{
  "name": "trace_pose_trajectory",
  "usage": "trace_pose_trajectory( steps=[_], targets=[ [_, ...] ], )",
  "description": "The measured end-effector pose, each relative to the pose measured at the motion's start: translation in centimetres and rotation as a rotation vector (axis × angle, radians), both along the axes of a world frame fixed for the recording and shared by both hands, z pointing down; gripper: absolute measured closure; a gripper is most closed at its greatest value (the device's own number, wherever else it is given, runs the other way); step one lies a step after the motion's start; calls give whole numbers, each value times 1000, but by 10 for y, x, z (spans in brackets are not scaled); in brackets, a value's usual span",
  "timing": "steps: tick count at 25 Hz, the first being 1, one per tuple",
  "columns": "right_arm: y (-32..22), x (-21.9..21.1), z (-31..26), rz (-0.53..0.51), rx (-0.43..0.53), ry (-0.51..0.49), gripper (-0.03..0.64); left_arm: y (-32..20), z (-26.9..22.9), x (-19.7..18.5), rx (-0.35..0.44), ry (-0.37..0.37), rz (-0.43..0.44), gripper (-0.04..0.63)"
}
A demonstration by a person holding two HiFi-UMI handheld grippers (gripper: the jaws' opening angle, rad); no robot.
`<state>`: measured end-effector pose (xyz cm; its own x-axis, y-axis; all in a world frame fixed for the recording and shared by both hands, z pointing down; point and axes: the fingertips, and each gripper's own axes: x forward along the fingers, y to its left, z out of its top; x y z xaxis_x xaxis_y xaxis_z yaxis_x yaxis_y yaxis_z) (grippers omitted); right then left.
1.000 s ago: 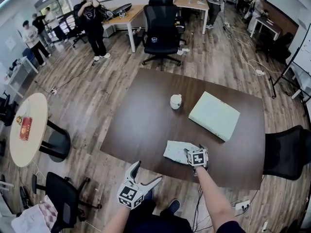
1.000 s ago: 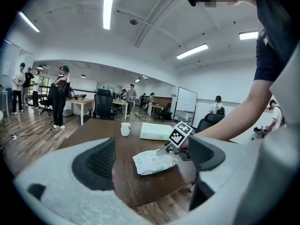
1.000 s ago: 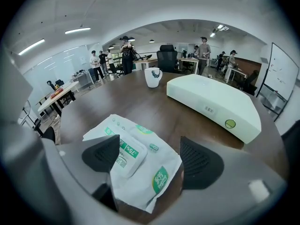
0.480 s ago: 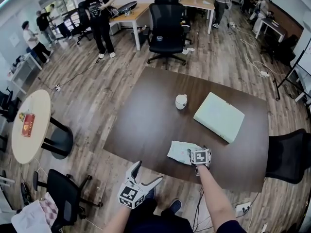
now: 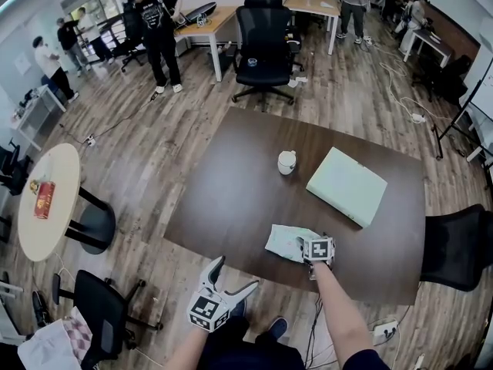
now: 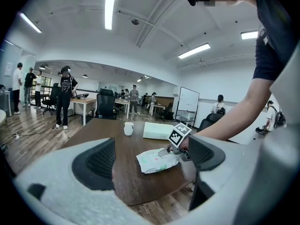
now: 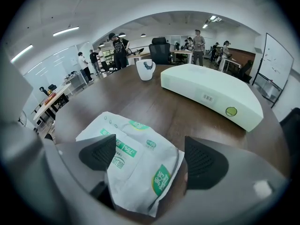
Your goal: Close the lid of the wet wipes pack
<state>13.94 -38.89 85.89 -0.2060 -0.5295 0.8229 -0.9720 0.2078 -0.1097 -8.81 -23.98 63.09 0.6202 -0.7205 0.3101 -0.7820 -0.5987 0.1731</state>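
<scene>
Wet wipes pack [image 5: 286,241] flat on the dark table [image 5: 231,199], close to the near edge and right of the middle. White wrapper with green print, somewhat crumpled. Cannot tell whether the lid is down.

Right tongs [image 5: 306,247] at the pack's near right end, tilted steeply down toward it. Jaws opening, standing fairly wide, with the near corner of the pack [image 7: 136,168] between them. Left pad over the pack's left part, right pad just beyond the pack's right edge, with a strip of bare table showing beside it. No squeeze on the wrapper to be seen.

Left tongs [image 5: 233,274] off the table, hanging in the air before its near edge, left of the pack and apart from it. Jaws wide, with nothing held. Seen along them in the left gripper view, only the pack and the right tongs farther off on the table.

Farther back on the table, a white mug [image 5: 286,161] roughly in line with the pack and well apart from it. To the right of the mug, a flat pale green box [image 5: 347,185], lying aslant, its near edge not far from the pack but clear of it.

Beyond the far edge, a black office chair [image 5: 262,41]. Off to the left, a small round table [image 5: 58,176] with a red can [image 5: 42,199] on it.
</scene>
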Motion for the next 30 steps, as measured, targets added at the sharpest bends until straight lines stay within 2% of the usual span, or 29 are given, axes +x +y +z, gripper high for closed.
trace_pose_trajectory(
  steps=[2,7,13,21,25,30],
  targets=[
    [2,1,0,25,-1,-36,126,0,-1,1,1,1,3,120],
    [13,5,-15,31,60,-36,126,1,-1,-3,12,8,6,120],
    [30,6,-59,-7,176,-85,124,-6,-5,1,26,13,17,120],
    [82,11,-127,-12,304,-156,118,-12,-6,15,19,24,49,120],
    [112,9,-159,-13,365,-165,118,-12,-2,17,-1,42,57,120],
    [143,7,-189,-28,439,-127,120,-12,0,22,-6,37,83,120]
  ],
)
